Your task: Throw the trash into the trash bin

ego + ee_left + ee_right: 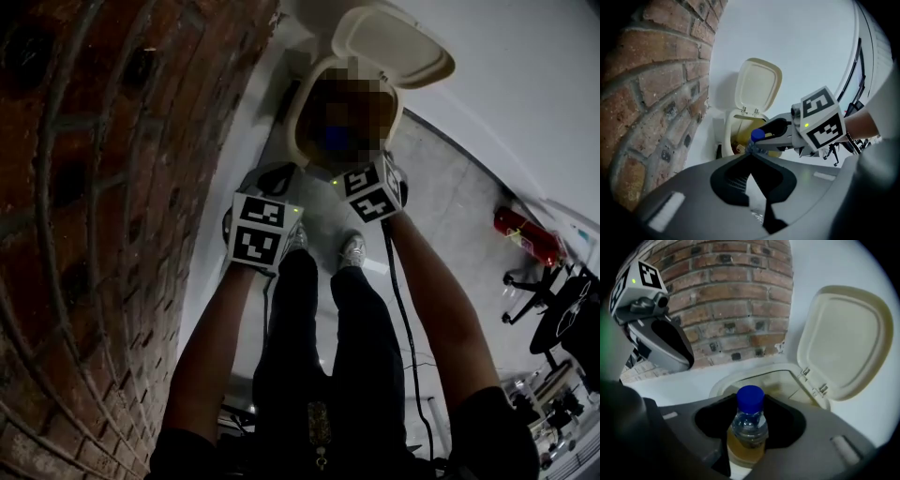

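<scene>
A cream trash bin (pixel 309 94) stands on the floor with its lid (pixel 394 42) swung up; a mosaic patch covers its mouth in the head view. My right gripper (pixel 750 420) is shut on a clear bottle (pixel 749 430) with a blue cap and amber liquid, held upright just before the bin's open rim (pixel 754 376). The left gripper view shows that bottle's cap (pixel 758 135) in front of the bin (pixel 740 136). My left gripper (pixel 751 152) is closed on a crumpled clear piece of trash (pixel 759 216), slightly behind and left of the right one.
A brick wall (pixel 94 187) rises close on the left, and a white wall stands behind the bin. The person's legs and shoes (pixel 352 248) are below the grippers. A red fire extinguisher (pixel 525 234) and an office chair (pixel 553 309) are at the right.
</scene>
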`<state>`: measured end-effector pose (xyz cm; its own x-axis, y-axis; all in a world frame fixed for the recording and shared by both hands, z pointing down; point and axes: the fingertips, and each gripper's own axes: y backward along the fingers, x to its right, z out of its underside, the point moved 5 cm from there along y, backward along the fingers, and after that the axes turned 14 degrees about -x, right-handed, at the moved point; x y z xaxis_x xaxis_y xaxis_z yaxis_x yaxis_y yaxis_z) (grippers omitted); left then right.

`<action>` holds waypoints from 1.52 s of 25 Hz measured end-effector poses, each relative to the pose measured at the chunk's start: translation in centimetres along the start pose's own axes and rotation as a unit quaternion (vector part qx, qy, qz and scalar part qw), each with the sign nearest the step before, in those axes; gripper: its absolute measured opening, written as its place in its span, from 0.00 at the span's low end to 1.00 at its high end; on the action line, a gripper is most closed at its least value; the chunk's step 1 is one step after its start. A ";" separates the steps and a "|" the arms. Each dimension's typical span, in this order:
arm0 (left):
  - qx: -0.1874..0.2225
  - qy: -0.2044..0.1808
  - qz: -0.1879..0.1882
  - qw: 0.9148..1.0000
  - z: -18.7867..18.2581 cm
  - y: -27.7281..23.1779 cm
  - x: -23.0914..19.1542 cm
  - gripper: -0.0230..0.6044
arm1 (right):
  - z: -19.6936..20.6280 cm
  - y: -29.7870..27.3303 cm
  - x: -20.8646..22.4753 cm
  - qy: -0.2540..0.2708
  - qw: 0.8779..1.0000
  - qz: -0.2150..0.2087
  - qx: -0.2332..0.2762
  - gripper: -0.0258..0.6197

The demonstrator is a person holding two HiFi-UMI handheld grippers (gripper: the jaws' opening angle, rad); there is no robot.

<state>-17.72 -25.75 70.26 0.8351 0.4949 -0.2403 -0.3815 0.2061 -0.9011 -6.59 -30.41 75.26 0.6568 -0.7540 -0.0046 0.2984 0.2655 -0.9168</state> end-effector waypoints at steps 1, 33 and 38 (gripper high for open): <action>-0.001 0.001 0.000 1.000 0.1 0.0 -0.1 0.05 | 0.1 -0.7 -0.3 0.010 1.000 -0.004 -0.018 0.32; 0.033 -0.034 0.000 0.999 -6.1 3.2 2.3 0.05 | -7.2 20.4 17.0 -0.113 0.966 0.129 0.195 0.04; 0.033 -0.042 -0.002 0.999 -6.4 3.9 2.7 0.05 | -8.5 19.6 19.8 -0.174 0.962 0.093 0.188 0.04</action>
<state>-14.41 -29.01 63.76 0.8020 0.5619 -0.2028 -0.4055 0.2629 -0.8755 6.43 -45.25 53.80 0.8959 -0.4425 0.0393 0.3391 0.6241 -0.7039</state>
